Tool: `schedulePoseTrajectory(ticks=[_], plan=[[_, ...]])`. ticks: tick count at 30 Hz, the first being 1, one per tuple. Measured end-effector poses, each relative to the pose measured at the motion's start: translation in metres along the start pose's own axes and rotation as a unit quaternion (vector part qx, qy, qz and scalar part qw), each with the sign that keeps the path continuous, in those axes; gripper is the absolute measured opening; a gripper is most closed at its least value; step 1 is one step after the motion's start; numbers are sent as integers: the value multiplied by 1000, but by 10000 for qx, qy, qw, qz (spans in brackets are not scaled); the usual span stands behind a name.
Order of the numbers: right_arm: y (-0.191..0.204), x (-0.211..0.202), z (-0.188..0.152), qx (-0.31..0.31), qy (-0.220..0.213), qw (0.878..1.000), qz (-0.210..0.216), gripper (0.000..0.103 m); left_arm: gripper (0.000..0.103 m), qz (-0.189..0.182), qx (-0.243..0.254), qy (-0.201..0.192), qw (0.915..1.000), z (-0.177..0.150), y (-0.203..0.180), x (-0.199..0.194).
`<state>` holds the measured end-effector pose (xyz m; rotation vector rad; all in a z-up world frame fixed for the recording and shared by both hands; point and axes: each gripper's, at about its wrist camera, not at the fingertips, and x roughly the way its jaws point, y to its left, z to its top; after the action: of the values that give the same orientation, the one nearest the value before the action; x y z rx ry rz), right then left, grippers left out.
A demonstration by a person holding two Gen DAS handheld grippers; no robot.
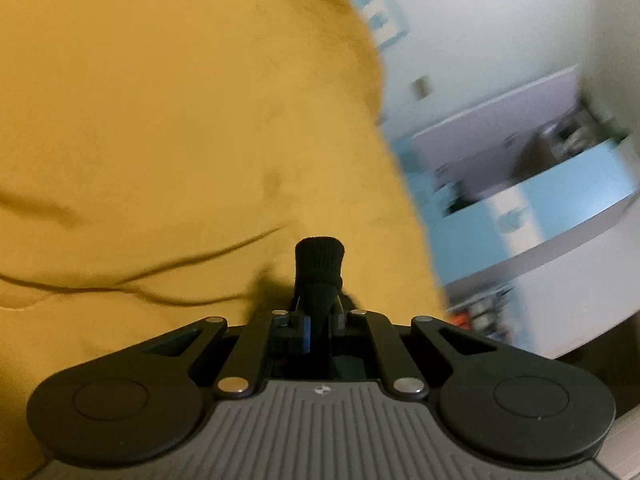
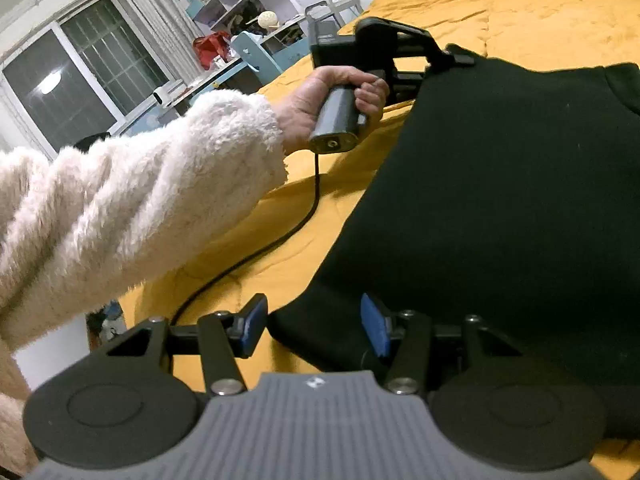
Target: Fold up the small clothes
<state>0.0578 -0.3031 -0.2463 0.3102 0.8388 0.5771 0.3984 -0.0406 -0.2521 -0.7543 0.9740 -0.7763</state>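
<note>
pinching black garment, left gripper, right gripper straddling

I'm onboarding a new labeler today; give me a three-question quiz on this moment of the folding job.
1. True or false: the right gripper is open.
2. What is the left gripper shut on? A) white towel B) black garment C) cable
3. What colour is the bedspread under the garment?

Key: 1 true; 2 B; 3 mustard yellow.
</note>
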Motion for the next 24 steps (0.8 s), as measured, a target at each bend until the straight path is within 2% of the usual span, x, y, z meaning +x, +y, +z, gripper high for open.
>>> schedulePoseTrajectory(ticks=[1,6,7,8,10,15,16,17,18,21,24], plan=[[2,1,-1,-72,-6,10000,-35,48,8,197,78,78,9997,-2,6,4],[17,3,2,-69,-25,9999,-147,50,22,173,8,113,9998,-7,12,0],[18,3,2,-47,-26,9999,-152,51,32,106,-118,133,9998,-5,11,-3],[18,4,3,-7,-30,9999,-151,51,46,44,-245,129,9996,-3,9,-8],[16,3,5,114,-42,9999,-98,56,61,-33,-392,71,9992,3,3,-22],[10,-25,17,568,-248,9975,326,57,62,-26,60,-105,9999,-5,-23,-90],[6,-35,20,588,-385,9970,331,59,70,-3,118,-104,9999,-11,-27,-107],[0,-50,26,593,-591,9962,242,62,75,53,144,-120,9998,-20,-31,-123],[-9,-63,32,615,-771,9951,78,66,76,127,172,-134,9997,-33,-35,-142],[-44,-99,53,841,-1235,9874,-524,67,80,129,220,109,9996,-67,-48,-164],[-96,-127,76,1518,-1778,9705,-596,70,80,-54,37,409,9991,-112,-45,-185]])
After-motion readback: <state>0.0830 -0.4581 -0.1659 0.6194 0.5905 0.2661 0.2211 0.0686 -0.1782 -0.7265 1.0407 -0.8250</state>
